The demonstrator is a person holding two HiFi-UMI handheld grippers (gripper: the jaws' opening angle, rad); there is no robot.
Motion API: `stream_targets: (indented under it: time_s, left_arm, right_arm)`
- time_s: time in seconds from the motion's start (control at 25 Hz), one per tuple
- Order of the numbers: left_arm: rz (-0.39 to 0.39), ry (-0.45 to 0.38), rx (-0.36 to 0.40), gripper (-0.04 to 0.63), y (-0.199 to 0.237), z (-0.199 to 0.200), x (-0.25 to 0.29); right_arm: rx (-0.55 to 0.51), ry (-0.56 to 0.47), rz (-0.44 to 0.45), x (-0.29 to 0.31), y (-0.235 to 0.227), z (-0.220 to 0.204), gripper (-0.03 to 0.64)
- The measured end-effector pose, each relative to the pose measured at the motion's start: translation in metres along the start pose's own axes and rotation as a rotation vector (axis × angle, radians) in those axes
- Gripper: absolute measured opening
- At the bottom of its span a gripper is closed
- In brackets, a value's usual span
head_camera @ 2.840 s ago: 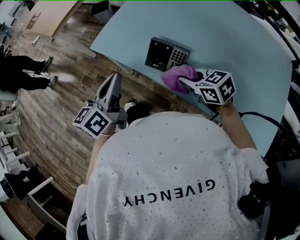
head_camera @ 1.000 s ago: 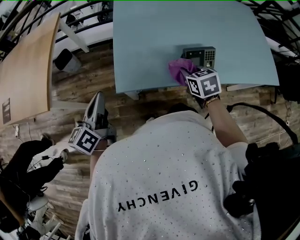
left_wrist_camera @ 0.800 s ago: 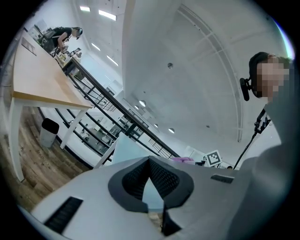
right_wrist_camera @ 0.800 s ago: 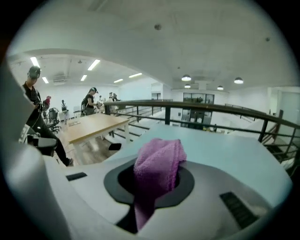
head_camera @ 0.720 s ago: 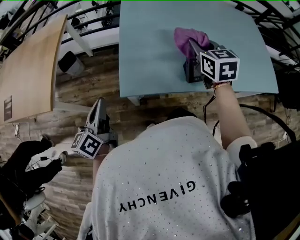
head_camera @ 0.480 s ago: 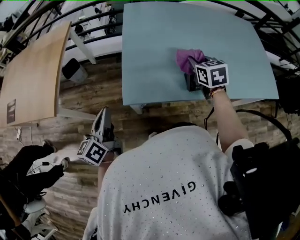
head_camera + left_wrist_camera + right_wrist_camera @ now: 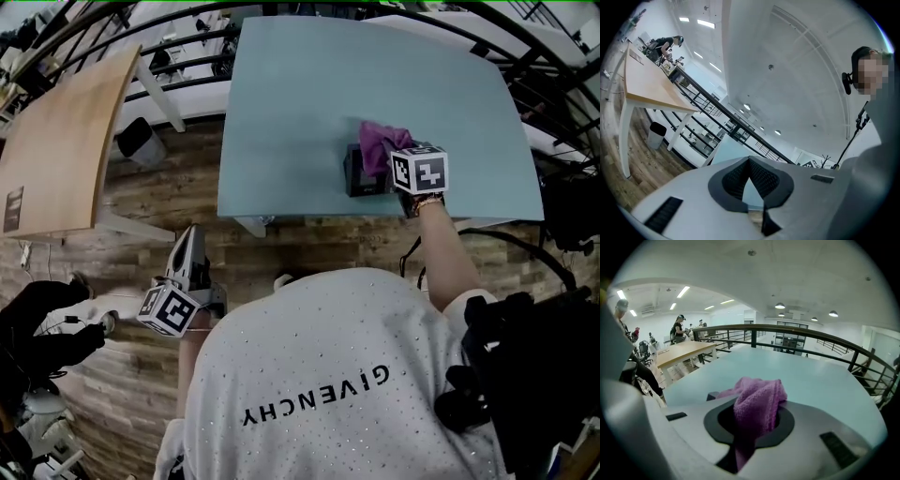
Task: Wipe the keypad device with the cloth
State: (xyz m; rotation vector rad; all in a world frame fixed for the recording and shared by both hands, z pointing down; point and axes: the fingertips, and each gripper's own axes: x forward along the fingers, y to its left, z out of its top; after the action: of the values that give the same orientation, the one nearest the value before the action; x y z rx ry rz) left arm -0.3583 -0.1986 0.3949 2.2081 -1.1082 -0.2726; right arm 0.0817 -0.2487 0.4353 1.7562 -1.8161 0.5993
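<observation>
- Setting: a pale blue-green table (image 7: 300, 84) with a smooth, matte top stands on a wood-plank floor (image 7: 281, 248). A light wooden table (image 7: 66, 141) is to the left, and dark railings run behind.
- Keypad device (image 7: 356, 173): a small dark box with hard, flat faces near the table's near edge. Only its left part shows; the cloth covers the rest, keys included.
- Cloth (image 7: 757, 401): purple, soft and nubbly, bunched into a loose fold. It lies on the right and far part of the device.
- Right gripper (image 7: 747, 437): the jaws are clamped on the cloth, with a tail of it pinched between them. The marker cube rides just near of the device.
- Left gripper (image 7: 750, 161): the jaws are together at the tips with nothing between them. It is held low over the floor, well apart from the table.
- Change: one second ago the cloth covered the device's left part and the keys showed to the right. Then it was carried to the far side of the device. Now it has come back onto the key side.
- Reading: the strokes appear to have crossed the whole top, so the wiping is judged well under way. The left face may want another pass.
</observation>
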Motion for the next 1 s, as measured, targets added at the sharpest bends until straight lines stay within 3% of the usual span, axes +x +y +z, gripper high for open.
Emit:
stream_targets:
  time_s: [0.2, 0.44, 0.56, 0.64, 0.72, 0.88, 1.0]
  left_arm:
    - [0.005, -0.051, 0.005, 0.002, -0.049, -0.016, 0.019]
    - [0.015, -0.037, -0.046, 0.002, -0.116, -0.078, 0.032]
    - [0.015, -0.037, -0.053, 0.002, -0.150, -0.105, 0.038]
    - [0.033, -0.028, -0.039, 0.002, -0.167, -0.121, 0.038]
    - [0.069, -0.031, -0.033, 0.002, -0.177, -0.135, 0.033]
    - [0.140, -0.072, -0.053, 0.002, -0.192, -0.153, 0.019]
    - [0.170, -0.078, -0.047, 0.002, -0.199, -0.164, 0.012]
  right_arm:
    - [0.106, -0.033, 0.035, -0.018, -0.058, -0.016, 0.040]
    - [0.214, -0.063, 0.203, -0.025, -0.085, -0.034, 0.040]
    - [0.267, -0.266, 0.296, -0.048, -0.097, -0.007, 0.040]
    - [0.309, -0.458, 0.309, -0.070, -0.112, 0.026, 0.040]
    - [0.350, -0.529, 0.289, -0.077, -0.126, 0.043, 0.040]
    - [0.286, -0.382, 0.256, -0.044, -0.116, 0.017, 0.038]
    - [0.202, -0.338, 0.323, -0.033, -0.088, -0.011, 0.038]
